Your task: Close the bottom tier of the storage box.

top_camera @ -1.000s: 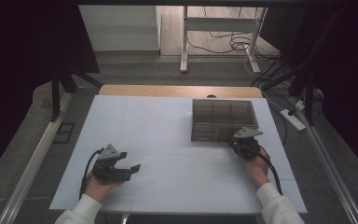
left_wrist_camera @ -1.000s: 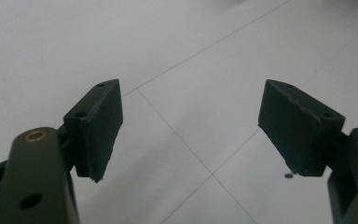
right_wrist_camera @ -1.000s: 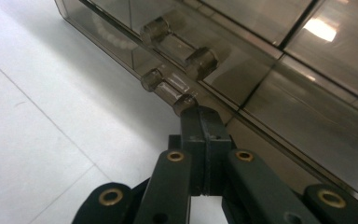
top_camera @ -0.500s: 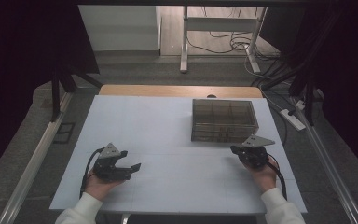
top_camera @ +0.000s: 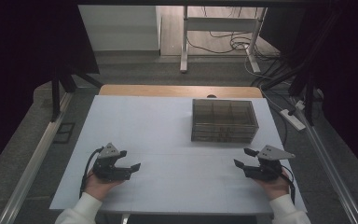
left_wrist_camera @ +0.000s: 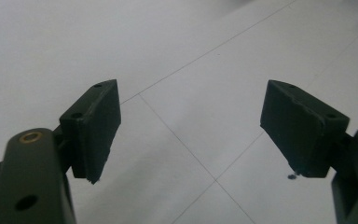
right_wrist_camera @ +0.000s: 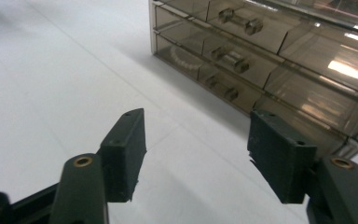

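Observation:
A smoky see-through drawer cabinet (top_camera: pixel 223 120) stands on the white table (top_camera: pixel 158 121), right of the middle. In the right gripper view its stacked drawers (right_wrist_camera: pixel 261 56) carry small clear handles, and all look pushed in. My right gripper (top_camera: pixel 242 157) sits near the table's front right, a short way in front of the cabinet and apart from it. Its jaws have just been opening, and nothing lies between them (right_wrist_camera: pixel 196 154). My left gripper (top_camera: pixel 130 159) rests at the front left, far from the cabinet. It is open over bare tabletop (left_wrist_camera: pixel 191 135).
A wooden strip (top_camera: pixel 177 91) runs along the table's far edge. Beyond it are a desk frame (top_camera: pixel 184 42) and loose cables (top_camera: pixel 233 44) on the floor. A power strip (top_camera: pixel 292 119) lies off the right side. Metal rails (top_camera: pixel 32 158) flank the table.
My right gripper has drawn back from the cabinet's front right corner toward the near edge, and its jaws have gone from shut to open. The left gripper has stayed put.

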Demonstrator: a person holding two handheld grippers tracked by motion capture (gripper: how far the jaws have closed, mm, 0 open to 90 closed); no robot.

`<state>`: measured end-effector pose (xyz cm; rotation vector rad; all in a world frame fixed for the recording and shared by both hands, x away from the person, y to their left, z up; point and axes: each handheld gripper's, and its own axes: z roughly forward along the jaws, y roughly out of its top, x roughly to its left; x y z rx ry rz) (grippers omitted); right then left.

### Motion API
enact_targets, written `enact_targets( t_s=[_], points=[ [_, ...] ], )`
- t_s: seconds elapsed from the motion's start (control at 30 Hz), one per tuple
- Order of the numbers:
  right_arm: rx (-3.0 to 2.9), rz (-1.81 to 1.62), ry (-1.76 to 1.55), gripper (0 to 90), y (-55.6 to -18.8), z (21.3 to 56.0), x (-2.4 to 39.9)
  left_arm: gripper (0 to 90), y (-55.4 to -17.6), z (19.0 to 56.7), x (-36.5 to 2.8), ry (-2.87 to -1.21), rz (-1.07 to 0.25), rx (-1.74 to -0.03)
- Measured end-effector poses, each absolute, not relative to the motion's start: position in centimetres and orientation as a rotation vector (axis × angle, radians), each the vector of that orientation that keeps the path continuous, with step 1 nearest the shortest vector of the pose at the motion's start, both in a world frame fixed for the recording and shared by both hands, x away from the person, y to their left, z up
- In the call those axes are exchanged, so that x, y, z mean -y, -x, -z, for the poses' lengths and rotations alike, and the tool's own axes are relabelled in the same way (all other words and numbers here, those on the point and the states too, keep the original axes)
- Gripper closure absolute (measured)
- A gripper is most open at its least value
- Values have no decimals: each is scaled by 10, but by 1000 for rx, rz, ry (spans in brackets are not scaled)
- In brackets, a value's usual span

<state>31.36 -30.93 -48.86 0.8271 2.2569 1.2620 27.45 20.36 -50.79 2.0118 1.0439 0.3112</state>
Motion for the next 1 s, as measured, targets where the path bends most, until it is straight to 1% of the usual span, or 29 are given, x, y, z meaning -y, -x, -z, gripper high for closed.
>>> enact_targets(
  t_s=[0.1, 0.37, 1.0],
  points=[
    [-2259, -1249, -831, 314, -306, 489, 317, 210, -273, 508, -204, -2010, -312, -1041],
    [-2244, -1256, -838, 258, -293, 492, 337, 204, -269, 508, -203, -2012, -311, -1032],
    [-2260, -1252, -812, 252, -295, 494, 335, 198, -269, 508, -202, -2013, -310, -1026]
  ],
)
